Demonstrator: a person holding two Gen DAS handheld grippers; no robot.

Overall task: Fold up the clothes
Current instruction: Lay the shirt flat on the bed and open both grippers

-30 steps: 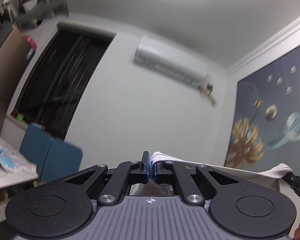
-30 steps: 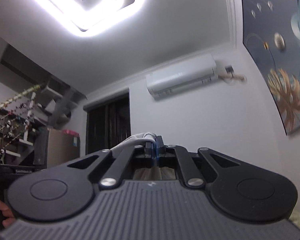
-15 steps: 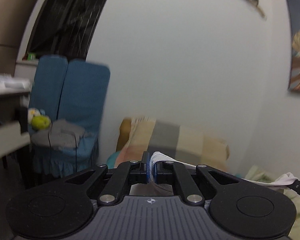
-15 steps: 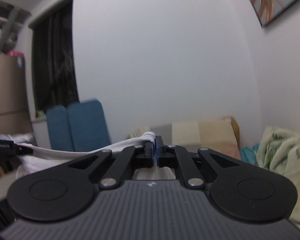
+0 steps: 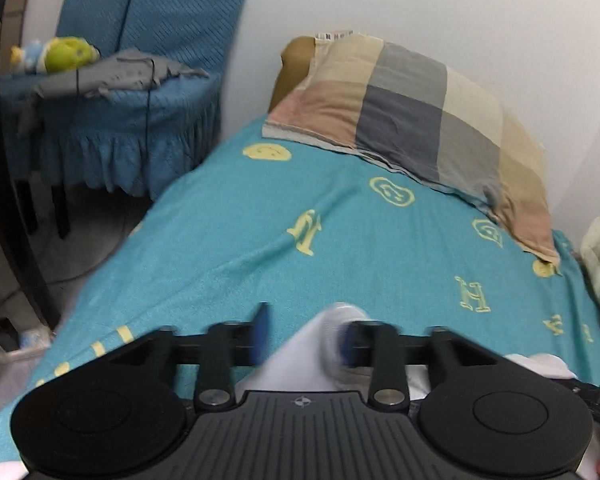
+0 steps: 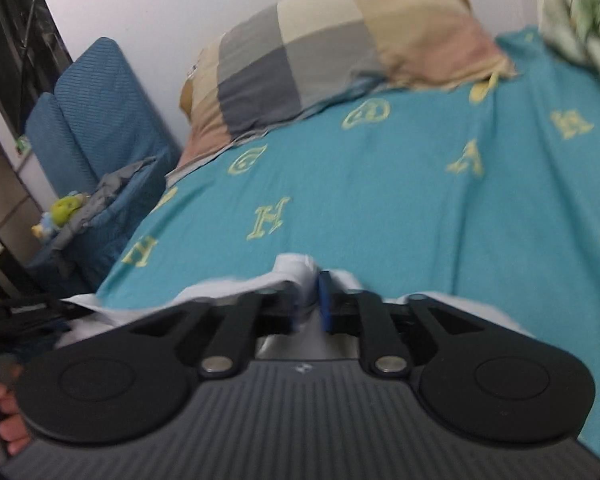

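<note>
A white garment (image 5: 300, 356) lies on the teal bedsheet (image 5: 340, 240) under both grippers. My left gripper (image 5: 304, 334) is open, its blue pads apart, with a fold of the white cloth lying between them. In the right wrist view the white garment (image 6: 296, 276) stretches along the sheet (image 6: 380, 184). My right gripper (image 6: 310, 304) has its jaws slightly parted, with white cloth still between the pads. The other gripper shows at the left edge (image 6: 4, 316).
A patchwork pillow (image 5: 412, 120) lies at the head of the bed against the white wall. A blue chair (image 5: 120, 92) with grey cloth and a plush toy (image 5: 60, 54) stands to the left. A crumpled floral quilt (image 6: 580, 12) lies at the right.
Both grippers swung down from facing the wall and ceiling to just above the bed. The left jaws opened wide and the right jaws parted slightly; the white garment now rests on the sheet.
</note>
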